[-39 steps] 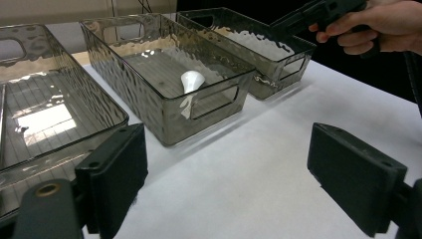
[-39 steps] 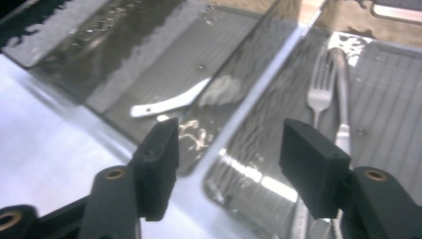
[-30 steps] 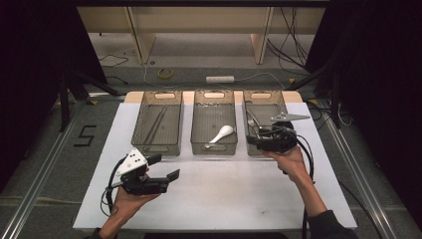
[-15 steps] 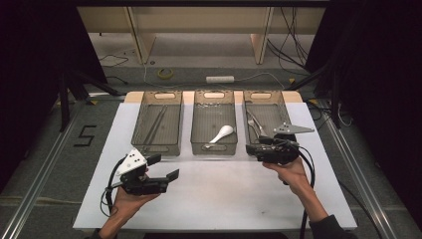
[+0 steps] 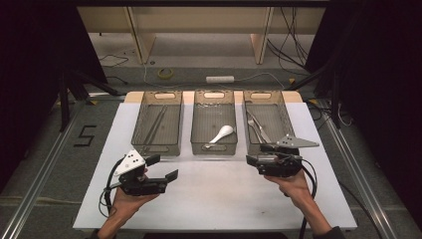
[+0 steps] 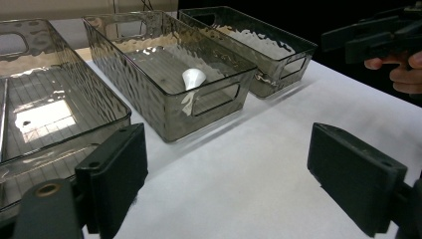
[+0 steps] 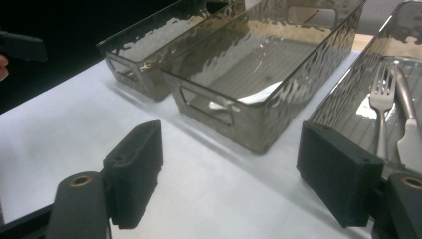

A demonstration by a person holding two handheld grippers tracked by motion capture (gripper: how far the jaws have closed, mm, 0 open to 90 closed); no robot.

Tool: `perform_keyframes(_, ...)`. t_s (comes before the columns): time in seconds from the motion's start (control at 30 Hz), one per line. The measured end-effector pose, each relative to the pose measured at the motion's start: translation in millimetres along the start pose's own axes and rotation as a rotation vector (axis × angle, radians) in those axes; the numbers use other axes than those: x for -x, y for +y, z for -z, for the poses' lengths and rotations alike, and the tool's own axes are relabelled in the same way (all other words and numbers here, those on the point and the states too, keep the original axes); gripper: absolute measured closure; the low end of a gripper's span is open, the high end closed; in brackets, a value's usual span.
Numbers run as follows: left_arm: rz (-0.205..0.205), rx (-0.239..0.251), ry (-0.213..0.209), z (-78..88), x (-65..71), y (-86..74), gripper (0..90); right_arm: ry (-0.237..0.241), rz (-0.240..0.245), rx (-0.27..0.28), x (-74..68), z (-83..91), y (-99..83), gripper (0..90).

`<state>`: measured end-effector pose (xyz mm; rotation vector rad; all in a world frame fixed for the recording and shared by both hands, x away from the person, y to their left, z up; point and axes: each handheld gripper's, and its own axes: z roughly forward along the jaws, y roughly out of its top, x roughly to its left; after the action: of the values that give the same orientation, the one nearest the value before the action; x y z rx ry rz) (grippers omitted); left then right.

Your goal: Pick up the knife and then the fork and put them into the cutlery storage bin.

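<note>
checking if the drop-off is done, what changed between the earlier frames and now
The right gripper drew back out of the right bin toward the person, and its jaws have just been opening, with nothing between them. The fork and knife lie in that bin. The left gripper, open and empty, the spoon and the chopsticks stayed put.

Three smoked clear bins (image 5: pixel 213 149), one white spoon (image 5: pixel 221 133), one fork (image 7: pixel 381 99), two chopsticks (image 5: pixel 155 124), two handheld grippers (image 5: pixel 161 169).
</note>
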<state>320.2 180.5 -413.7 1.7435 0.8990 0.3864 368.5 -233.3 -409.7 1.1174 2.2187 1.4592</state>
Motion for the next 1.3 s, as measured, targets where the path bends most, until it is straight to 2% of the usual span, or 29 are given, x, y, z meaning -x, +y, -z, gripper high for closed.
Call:
perform_keyframes(0.2,0.001,-0.004,-0.004,0.2,0.3,-0.2,15.6,-0.002,0.011,0.038,-7.3,8.6,-10.5,25.7)
perform_keyframes(0.47,0.000,-0.006,-0.005,-0.8,1.1,-0.5,15.6,-0.001,0.019,0.050,-15.3,16.1,-22.0,22.1)
perform_keyframes(0.67,-0.001,-0.006,-0.005,-0.5,0.9,-0.5,15.6,-0.006,0.007,0.057,-15.4,18.9,-28.4,21.7)
perform_keyframes(0.93,-0.001,-0.007,-0.007,-0.6,1.2,-0.6,15.6,-0.016,0.020,0.064,-20.0,23.3,-33.8,21.7)
perform_keyframes(1.3,0.000,-0.008,-0.010,-0.3,1.3,-0.6,15.6,-0.032,0.018,0.062,-19.3,28.8,-40.4,21.7)
